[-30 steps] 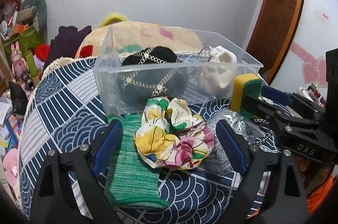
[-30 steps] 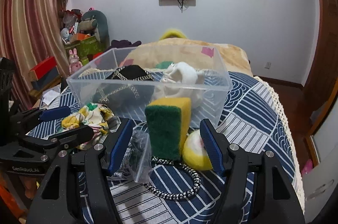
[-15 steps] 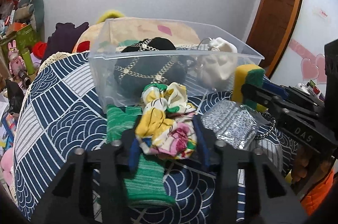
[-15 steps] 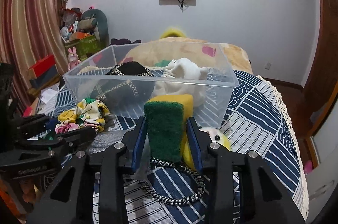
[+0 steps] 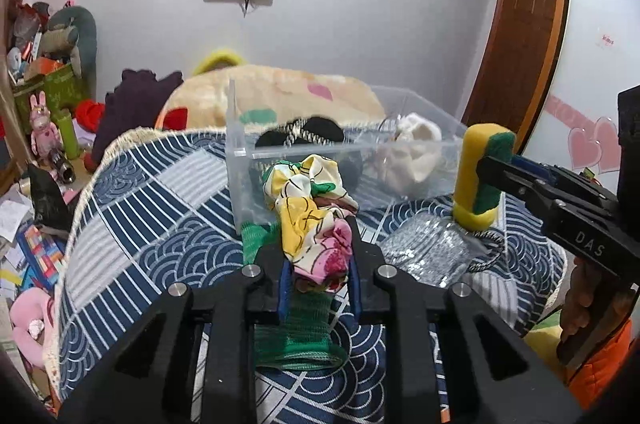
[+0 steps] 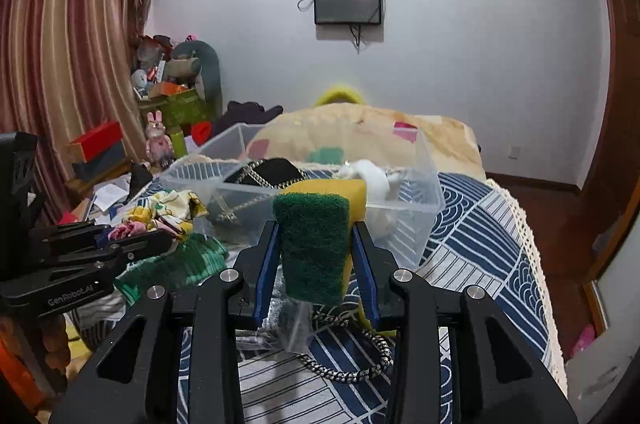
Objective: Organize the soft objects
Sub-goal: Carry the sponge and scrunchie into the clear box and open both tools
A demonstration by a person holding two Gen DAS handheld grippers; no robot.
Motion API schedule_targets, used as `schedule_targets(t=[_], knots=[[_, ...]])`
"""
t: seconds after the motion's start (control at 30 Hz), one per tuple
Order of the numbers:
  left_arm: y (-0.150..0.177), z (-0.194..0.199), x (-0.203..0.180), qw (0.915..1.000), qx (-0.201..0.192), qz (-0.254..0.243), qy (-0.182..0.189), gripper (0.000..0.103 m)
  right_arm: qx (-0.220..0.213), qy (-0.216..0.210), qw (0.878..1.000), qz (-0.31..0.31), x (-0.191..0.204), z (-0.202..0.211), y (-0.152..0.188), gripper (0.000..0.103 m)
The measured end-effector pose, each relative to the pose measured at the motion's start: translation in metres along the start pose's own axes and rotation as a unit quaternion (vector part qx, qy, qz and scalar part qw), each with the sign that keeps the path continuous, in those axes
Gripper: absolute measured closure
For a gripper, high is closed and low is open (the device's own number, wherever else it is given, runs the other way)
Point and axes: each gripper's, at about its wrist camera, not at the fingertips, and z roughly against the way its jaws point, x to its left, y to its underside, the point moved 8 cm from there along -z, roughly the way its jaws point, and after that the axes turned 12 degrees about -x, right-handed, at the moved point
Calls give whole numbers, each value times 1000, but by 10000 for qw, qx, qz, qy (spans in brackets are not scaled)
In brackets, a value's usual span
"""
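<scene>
Two soft things in hand at once, both just in front of the clear plastic bin (image 5: 400,160) on the blue patterned bedspread (image 5: 160,224); left gripper (image 5: 318,264) closed tight on a flowered cloth scrunchie (image 5: 312,208), raised off the bedspread just short of the bin's near wall; right gripper (image 6: 316,264) pinched on a yellow sponge with a green scouring face (image 6: 316,236), held upright in front of the bin's near right corner. Likely very light, both of them; scrunchie limp and bunched, bound to sag and flop past the pads, so best taken through the thick middle of the gathers, as now; sponge springy and squashable, rough on the green side and unlikely to slip, best gripped across its flat faces low down so it stays upright. Nothing fragile here; a plain drop into the bin should do no harm. Already inside the bin: a black item with a chain pattern (image 6: 272,172) and a white soft toy (image 5: 416,148). Still on the bedspread in front of the bin: a green knitted piece (image 5: 296,336), a crinkly clear bag (image 5: 424,248), a black-and-white braided cord (image 6: 360,364). Legible writing: "DAS" on the right gripper's body in the left view; "GenRobot.AI" on the left gripper's body in the right view; no other label readable.
</scene>
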Motion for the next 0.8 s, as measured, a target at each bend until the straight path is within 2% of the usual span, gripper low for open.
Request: schedule_targets(t=[0.43, 0.8], knots=[[-54, 17, -3, 9982, -564, -183, 8, 81, -427, 66, 9984, 364, 10, 5, -39, 70], [-82, 3, -5, 9972, -672, -324, -39, 81, -717, 11, 9962, 498, 23, -20, -72, 70]])
